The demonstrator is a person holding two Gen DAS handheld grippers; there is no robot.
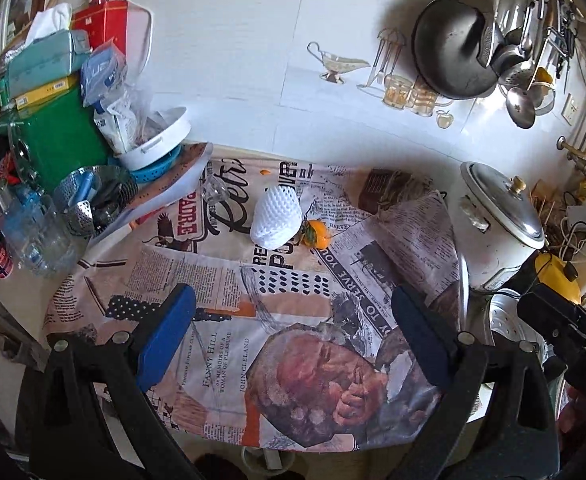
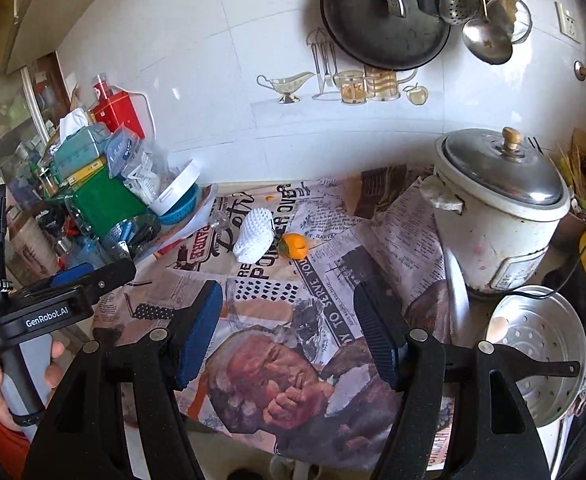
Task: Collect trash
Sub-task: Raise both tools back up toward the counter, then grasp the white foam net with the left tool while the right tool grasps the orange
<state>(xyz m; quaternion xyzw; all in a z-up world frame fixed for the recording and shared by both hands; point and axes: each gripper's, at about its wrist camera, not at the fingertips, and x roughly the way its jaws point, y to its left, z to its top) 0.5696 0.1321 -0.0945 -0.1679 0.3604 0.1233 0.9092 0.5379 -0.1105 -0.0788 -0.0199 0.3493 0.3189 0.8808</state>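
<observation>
- Both tools are spread wide and carry nothing: your left tool (image 1: 293, 344) and your right tool (image 2: 289, 332) hang side by side above the near part of the table (image 1: 221, 280), which is covered with a newspaper-print cloth.
- Your left tool also shows at the left edge of the right wrist view (image 2: 93, 276), so the two are close together, both looking toward the wall.
- Trash lies straight ahead of both tools, well beyond the fingertips: a white foam fruit net (image 1: 276, 220) on its side, with an orange fruit scrap (image 1: 315, 234) just to its right, touching it or nearly so. I judge these to be the things to collect.
- A tiny orange fragment (image 1: 265, 172) sits farther off, nearer the wall, and may be a bit of peel.
- Holding the jaws apart makes sense here, I think: nothing is picked yet, and the net is wide and soft, so it needs a roomy opening.
- Right of your tools stand a white rice cooker (image 2: 497, 216) with a metal lid and a perforated steamer tray (image 2: 541, 356); left of them are a green box (image 1: 61, 144), tissues and a jar. They crowd both sides, so the approach down the middle is probably safest.
- No bin shows in either view, so I cannot tell where the trash should go.
</observation>
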